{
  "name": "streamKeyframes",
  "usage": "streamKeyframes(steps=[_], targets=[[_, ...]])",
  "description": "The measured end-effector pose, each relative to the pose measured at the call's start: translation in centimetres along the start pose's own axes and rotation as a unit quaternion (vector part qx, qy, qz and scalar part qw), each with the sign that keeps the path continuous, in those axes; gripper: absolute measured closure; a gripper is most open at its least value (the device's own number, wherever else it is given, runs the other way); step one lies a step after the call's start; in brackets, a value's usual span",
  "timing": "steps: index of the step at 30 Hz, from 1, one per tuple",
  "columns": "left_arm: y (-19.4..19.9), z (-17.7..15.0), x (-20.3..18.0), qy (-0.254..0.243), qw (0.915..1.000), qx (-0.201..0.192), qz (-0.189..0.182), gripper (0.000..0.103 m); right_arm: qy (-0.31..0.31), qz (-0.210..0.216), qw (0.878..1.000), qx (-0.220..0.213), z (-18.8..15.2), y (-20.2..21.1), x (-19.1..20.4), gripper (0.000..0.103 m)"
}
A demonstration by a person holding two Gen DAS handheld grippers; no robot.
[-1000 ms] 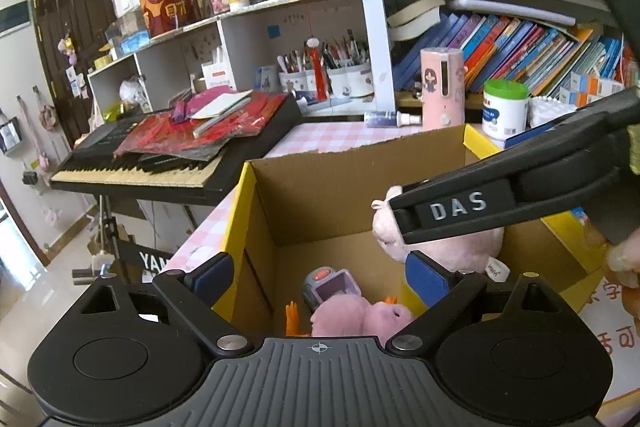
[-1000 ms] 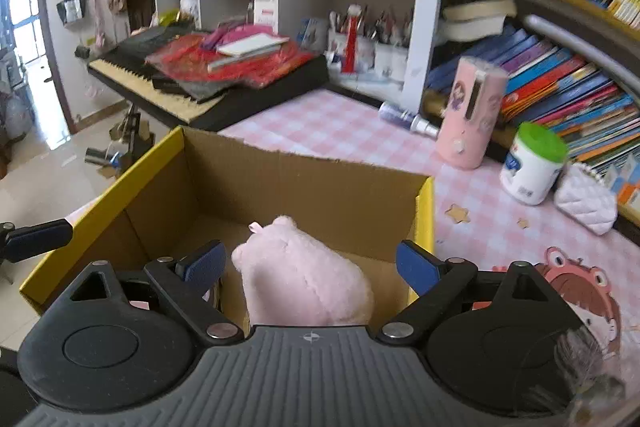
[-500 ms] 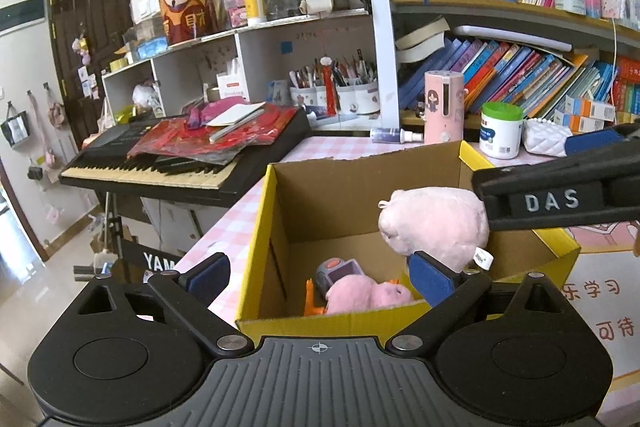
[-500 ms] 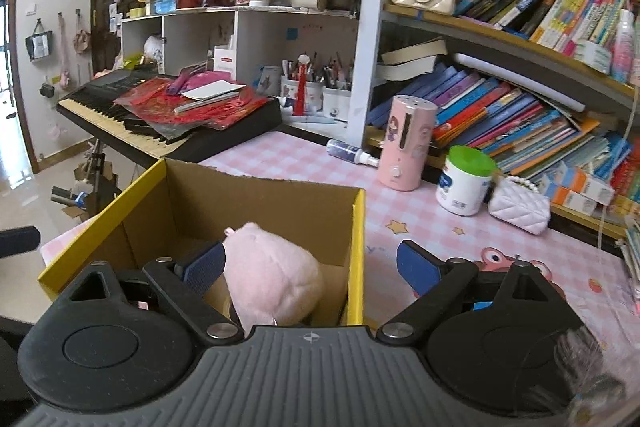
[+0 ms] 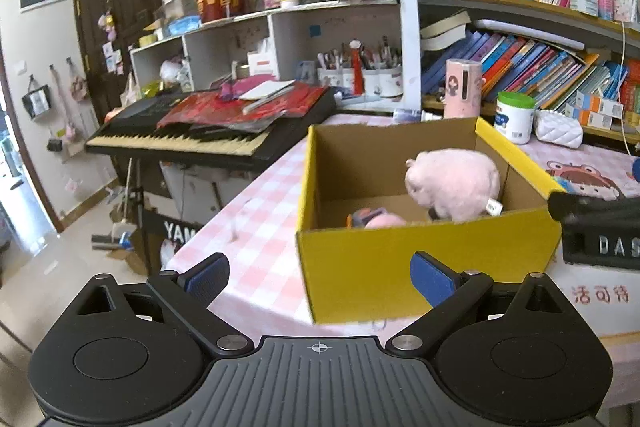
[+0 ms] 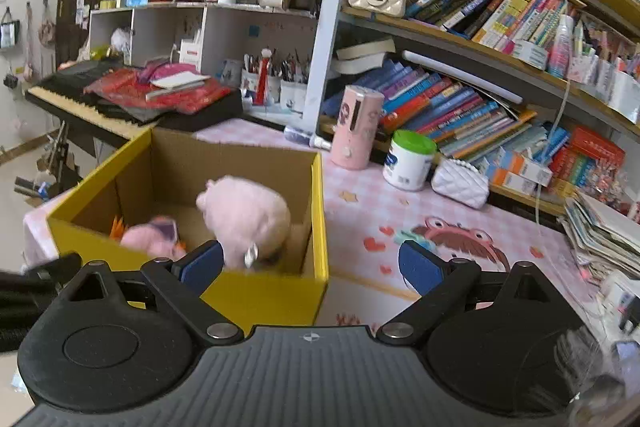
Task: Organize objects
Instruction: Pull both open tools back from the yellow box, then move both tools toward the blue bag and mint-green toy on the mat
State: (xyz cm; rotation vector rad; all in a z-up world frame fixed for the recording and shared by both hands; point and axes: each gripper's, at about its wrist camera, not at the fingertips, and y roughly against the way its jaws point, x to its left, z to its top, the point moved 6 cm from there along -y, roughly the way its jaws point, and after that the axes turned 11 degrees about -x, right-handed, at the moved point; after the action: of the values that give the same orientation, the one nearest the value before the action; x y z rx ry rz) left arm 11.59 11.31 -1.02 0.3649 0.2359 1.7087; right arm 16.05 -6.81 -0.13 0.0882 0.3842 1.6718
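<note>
A yellow cardboard box (image 5: 424, 259) (image 6: 264, 295) stands open on the pink checked tablecloth (image 5: 256, 239). Inside it a pink plush pig (image 5: 456, 183) (image 6: 248, 215) leans toward the right wall, and a smaller pink toy (image 5: 380, 219) (image 6: 152, 239) lies on the floor of the box. My left gripper (image 5: 320, 279) is open in front of the box's near wall, with nothing between its blue pads. My right gripper (image 6: 310, 263) is open and empty near the box's front right corner. Its black finger (image 5: 600, 223) marked DAS shows at the right edge of the left wrist view.
Behind the box stand a pink cylinder (image 6: 356, 131), a white jar with a green lid (image 6: 408, 161) and a white quilted purse (image 6: 460, 183), below crowded bookshelves (image 6: 460, 99). A black keyboard (image 5: 208, 135) covered with red papers is at the left. A paper stack (image 6: 604, 231) lies far right.
Both grippers have drawn back from over the box to outside its near wall. The right view has swung toward the desk on the right. The plush pig stays in the box.
</note>
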Motion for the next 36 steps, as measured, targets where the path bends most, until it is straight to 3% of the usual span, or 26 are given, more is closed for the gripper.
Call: streamKeyframes(steps=[20, 36], targets=[[6.4, -4.5, 1.5, -0.040, 0.9986, 0.033, -0.015, 0.004, 0.007, -0.017, 0.998, 0.053, -6.0, 7.6, 3.7, 0.006], [7.3, -5.6, -2.1, -0.060, 0.9936, 0.042, -0.085, 0.004, -0.003, -0.067, 0.995, 0.078, -8.1, 10.8, 1.5, 0.005]])
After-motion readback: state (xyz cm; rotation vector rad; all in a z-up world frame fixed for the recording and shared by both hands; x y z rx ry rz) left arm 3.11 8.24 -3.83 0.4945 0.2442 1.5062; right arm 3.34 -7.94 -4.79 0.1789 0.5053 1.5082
